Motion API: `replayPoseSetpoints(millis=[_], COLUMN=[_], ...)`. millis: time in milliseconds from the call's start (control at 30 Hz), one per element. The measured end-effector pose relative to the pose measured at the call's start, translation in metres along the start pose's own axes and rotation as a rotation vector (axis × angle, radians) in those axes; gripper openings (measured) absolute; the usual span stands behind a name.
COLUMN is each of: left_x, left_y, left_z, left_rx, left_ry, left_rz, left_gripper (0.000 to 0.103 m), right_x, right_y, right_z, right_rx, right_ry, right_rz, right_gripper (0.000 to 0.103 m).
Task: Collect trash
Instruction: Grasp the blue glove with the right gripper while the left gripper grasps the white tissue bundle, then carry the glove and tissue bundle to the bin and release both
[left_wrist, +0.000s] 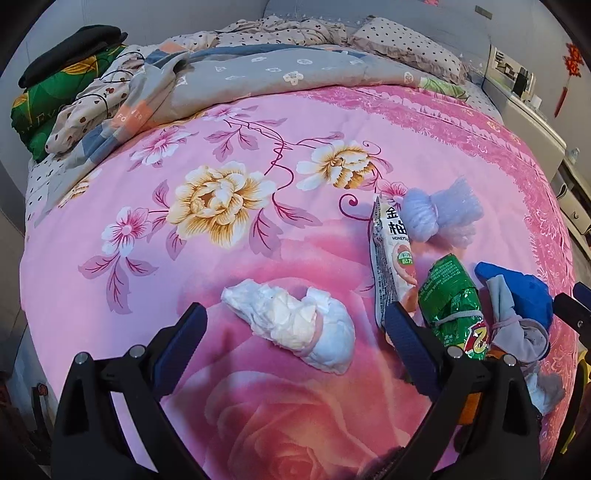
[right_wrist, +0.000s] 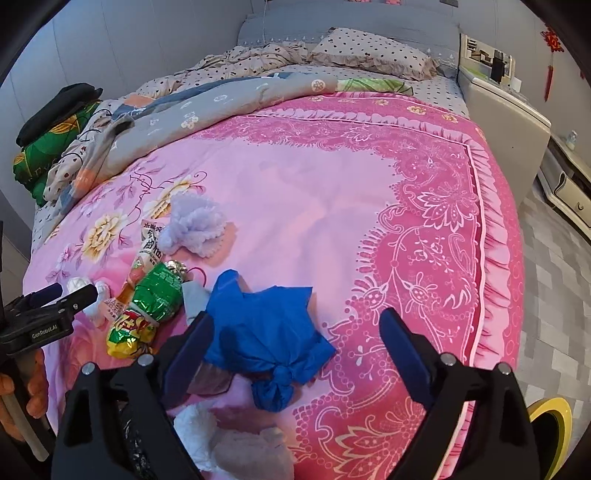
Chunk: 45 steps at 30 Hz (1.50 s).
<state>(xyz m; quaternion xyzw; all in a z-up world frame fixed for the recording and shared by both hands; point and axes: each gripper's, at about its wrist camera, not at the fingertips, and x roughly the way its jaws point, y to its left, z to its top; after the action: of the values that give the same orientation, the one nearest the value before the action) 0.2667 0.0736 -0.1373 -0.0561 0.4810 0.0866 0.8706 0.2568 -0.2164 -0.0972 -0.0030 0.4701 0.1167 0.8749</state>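
Trash wrappers (left_wrist: 452, 314) partly hidden behind spread left tongs (left_wrist: 299, 321); right tongs (right_wrist: 297, 328) spread too.

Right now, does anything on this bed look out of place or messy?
Yes. Litter is scattered on the pink floral bedspread: a crumpled white tissue wad, a green snack wrapper, a white drink pouch, a pale fluffy clump and a knotted blue bag. Both the left gripper and the right gripper are open.

Pink floral bed (left_wrist: 110, 258); wrappers (left_wrist: 452, 299), tissue (left_wrist: 295, 325) atop
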Motion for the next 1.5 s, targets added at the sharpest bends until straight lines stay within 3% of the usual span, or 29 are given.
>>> replayPoseSetpoints(millis=[167,433,500,600,667,833,1133,1500], left_x=[0.011,0.035,0.035,0.035,0.033,0.025,-0.002,-0.066], left_y=[-0.007,-0.011,-0.009,-0.001,0.002,0.007,0.009,0.001], left_z=[0.002,-0.003,-0.002,-0.001,0.0,-0.001,-0.008,-0.008], left_rx=[0.043,0.068,0.061,0.023,0.006,-0.022,-0.019,-0.002], left_ry=[0.008,0.084,0.073,0.07,0.066,0.067,0.047,-0.024], left_rz=[0.013,0.024,0.036,0.03,0.024,-0.009,-0.026,-0.035], left_gripper=[0.091,0.067,0.055,0.045,0.043,0.04,0.038,0.038], right_x=[0.017,0.034,0.036,0.04,0.039,0.032,0.004,-0.074], right_y=[0.006,0.017,0.017,0.014,0.016,0.022,0.02,0.003], right_z=[-0.001,-0.003,-0.003,-0.005,-0.005,-0.005,-0.005,-0.01], right_rx=[-0.021,-0.042,-0.031,-0.002,-0.009,-0.034,-0.011,0.019], right_ry=[0.03,0.065,0.074,0.098,0.096,0.073,0.047,-0.056], right_rz=[-0.003,0.017,0.036,0.078,0.074,0.064,0.08,0.085], right_gripper=[0.084,0.073,0.067,0.052,0.037,0.019,0.014,0.013])
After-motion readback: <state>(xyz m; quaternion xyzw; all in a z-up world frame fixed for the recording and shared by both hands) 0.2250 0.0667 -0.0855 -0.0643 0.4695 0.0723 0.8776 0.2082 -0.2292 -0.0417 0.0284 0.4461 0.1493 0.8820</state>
